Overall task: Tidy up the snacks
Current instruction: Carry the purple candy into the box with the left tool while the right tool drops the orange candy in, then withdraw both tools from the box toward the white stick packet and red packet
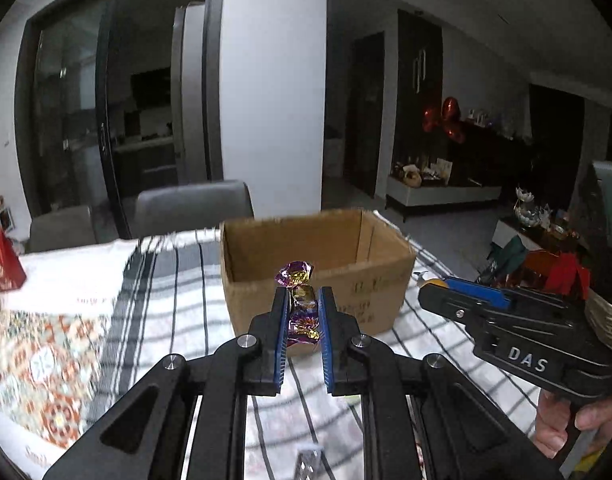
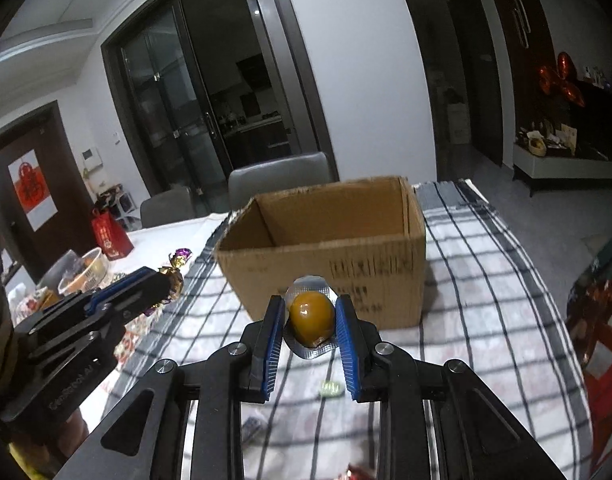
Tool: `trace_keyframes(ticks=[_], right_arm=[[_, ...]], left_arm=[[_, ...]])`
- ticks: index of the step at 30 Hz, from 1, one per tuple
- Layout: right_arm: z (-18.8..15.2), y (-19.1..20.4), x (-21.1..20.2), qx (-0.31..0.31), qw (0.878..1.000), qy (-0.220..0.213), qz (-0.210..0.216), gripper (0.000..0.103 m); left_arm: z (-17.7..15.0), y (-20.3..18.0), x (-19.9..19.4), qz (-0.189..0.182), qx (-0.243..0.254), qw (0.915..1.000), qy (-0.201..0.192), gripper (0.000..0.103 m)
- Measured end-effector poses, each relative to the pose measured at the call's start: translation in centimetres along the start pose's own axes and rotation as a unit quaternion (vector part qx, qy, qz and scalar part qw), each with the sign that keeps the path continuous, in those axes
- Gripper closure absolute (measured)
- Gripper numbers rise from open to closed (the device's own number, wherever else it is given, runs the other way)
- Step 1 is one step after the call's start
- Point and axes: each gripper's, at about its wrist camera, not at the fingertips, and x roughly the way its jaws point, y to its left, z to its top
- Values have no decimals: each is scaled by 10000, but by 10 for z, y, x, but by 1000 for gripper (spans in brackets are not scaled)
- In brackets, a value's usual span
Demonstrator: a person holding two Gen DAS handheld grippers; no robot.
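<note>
Standing upright in left gripper [image 1: 302,300], purple candy [image 1: 300,304], twisted ends vertical

Left wrist view: looks forward and slightly down along its fingers, close to the open brown cardboard box [image 1: 318,264] on the black-striped white cloth surface [image 1: 178,300]. Right wrist view: same heading, from the right, equally near. Both share box [image 2: 326,248], cloth [image 2: 486,280] and the grey chair [image 1: 192,206] [image 2: 280,178] beyond.
</note>
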Motion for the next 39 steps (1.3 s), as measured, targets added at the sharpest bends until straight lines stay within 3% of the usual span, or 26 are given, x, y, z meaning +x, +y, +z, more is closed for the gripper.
trace_keyframes(ticks=[13, 23, 25, 26, 29, 39], right_arm=[[62, -11, 37, -75, 9998, 11, 160, 76], [81, -29, 75, -28, 9998, 206, -57, 75], [83, -32, 80, -27, 9996, 231, -174, 75], [84, -33, 82, -14, 9993, 263, -276, 74], [83, -37, 83, 53, 9988, 340, -336, 65], [63, -24, 45, 15, 9991, 267, -327, 65]], left_arm=[[56, 2, 42, 2, 370, 9993, -81, 88], [70, 8, 97, -77, 359, 9989, 302, 87], [71, 8, 104, -22, 367, 9987, 352, 74], [70, 6, 105, 12, 370, 9987, 350, 65], [70, 6, 102, 78, 349, 9989, 314, 60], [56, -1, 64, 120, 367, 9990, 212, 60]])
